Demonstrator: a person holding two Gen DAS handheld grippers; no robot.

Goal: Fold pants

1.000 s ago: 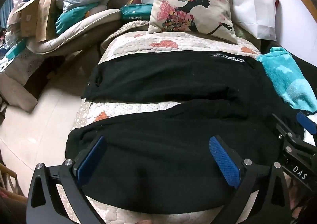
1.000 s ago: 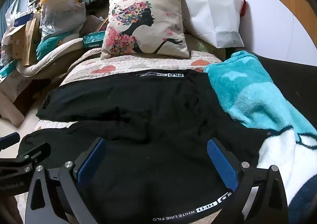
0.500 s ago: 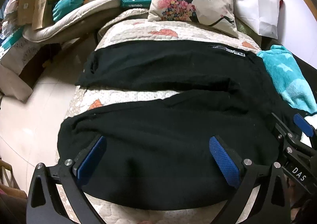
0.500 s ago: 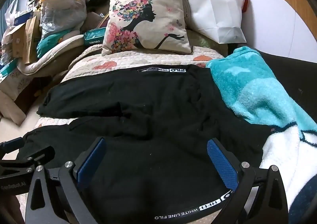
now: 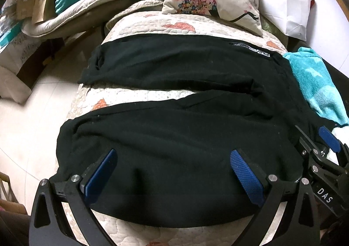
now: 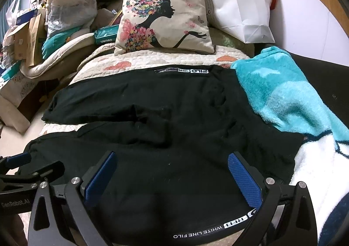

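Note:
Black pants (image 5: pixel 174 141) lie spread flat across a quilted bed, both legs stretching left, the waist at the right; they also show in the right wrist view (image 6: pixel 174 137). A white logo strip (image 6: pixel 182 70) marks the far leg, and white lettering (image 6: pixel 218 227) runs along the near waistband. My left gripper (image 5: pixel 173 172) is open and empty over the near leg. My right gripper (image 6: pixel 172 172) is open and empty over the waist end. The right gripper shows at the right edge of the left wrist view (image 5: pixel 322 158).
A teal and white fleece blanket (image 6: pixel 283 97) lies right of the pants. A flower-print cushion (image 6: pixel 163 19) and a white paper bag (image 6: pixel 242 6) stand at the bed's head. Boxes, bags and a padded seat (image 5: pixel 72 12) crowd the far left. Tiled floor (image 5: pixel 32 115) lies left of the bed.
The left gripper has moved closer over the near leg, tilting downward; the pants sit higher in its view. The right gripper has barely moved. Both stay open.

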